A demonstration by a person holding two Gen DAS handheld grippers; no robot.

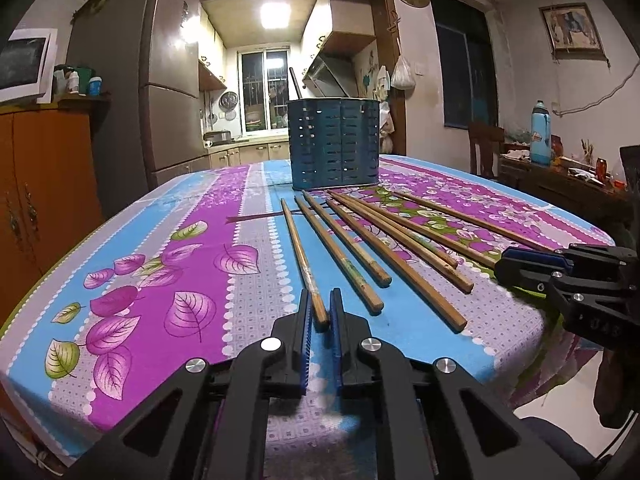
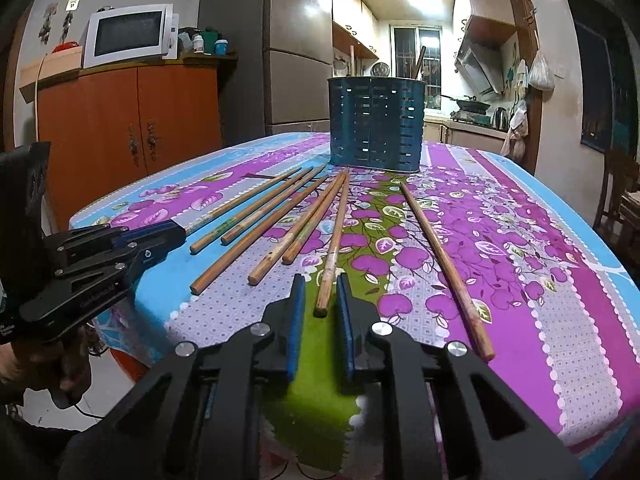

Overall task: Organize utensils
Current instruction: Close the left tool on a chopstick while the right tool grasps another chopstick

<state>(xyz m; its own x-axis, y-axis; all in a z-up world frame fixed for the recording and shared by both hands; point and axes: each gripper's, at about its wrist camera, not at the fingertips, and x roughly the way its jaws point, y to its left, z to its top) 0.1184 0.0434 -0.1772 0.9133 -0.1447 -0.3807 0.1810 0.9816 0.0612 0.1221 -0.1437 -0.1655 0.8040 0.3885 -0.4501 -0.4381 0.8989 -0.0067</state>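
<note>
Eight chopsticks (image 2: 280,220) fan near the tablecloth (image 2: 520,240) edge.

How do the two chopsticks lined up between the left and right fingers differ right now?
The left chopstick is the leftmost of the fan; the right chopstick lies second from the right. The left gripper stands narrow around its stick; the right gripper leaves wider gaps. Both lie flat, pointing toward the blue holder.

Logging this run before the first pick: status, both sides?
Left hand-held gripper open around the leftmost chopstick. Right hand-held gripper open around a chopstick's near end. Other chopsticks flat on the tablecloth; holder upright behind, path clear.
</note>
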